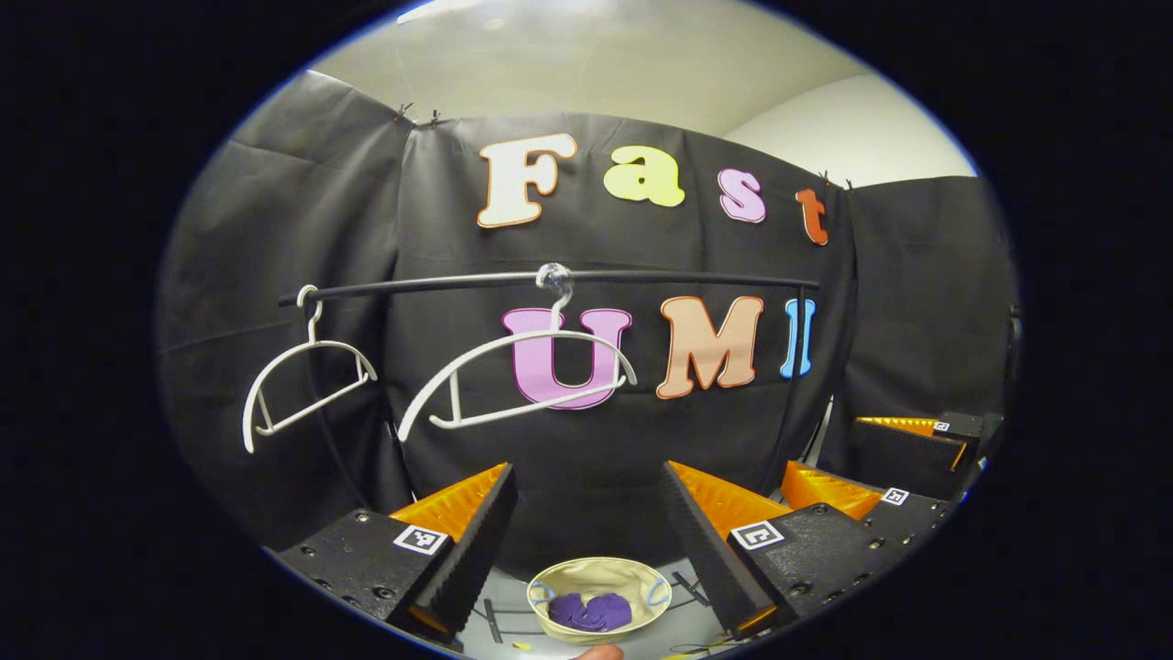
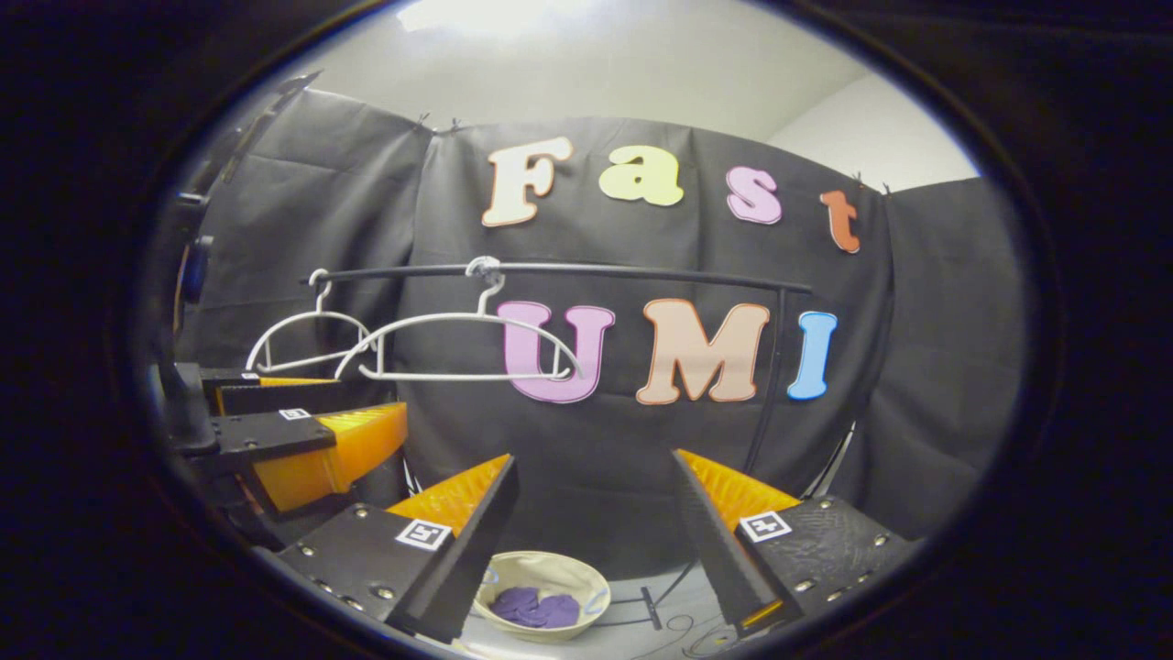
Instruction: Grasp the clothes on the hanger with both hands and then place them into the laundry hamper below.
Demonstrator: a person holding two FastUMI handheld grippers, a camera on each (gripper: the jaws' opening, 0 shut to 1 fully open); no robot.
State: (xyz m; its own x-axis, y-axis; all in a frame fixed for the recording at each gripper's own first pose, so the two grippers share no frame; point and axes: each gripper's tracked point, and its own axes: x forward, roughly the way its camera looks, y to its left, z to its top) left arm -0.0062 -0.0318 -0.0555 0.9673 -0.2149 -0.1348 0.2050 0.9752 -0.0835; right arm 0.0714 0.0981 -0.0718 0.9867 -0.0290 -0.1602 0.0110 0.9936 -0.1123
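Purple crumpled clothes (image 1: 592,610) in round hamper (image 1: 550,582)

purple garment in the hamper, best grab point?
Grip the raised fold at the top of the purple garment, coming straight down from above. It lies bunched in the bottom of the cream hamper, whose walls ring it and block any approach from the side.

Black clothes rail (image 1: 641,277) on thin uprights, pale ceiling (image 1: 596,55) above
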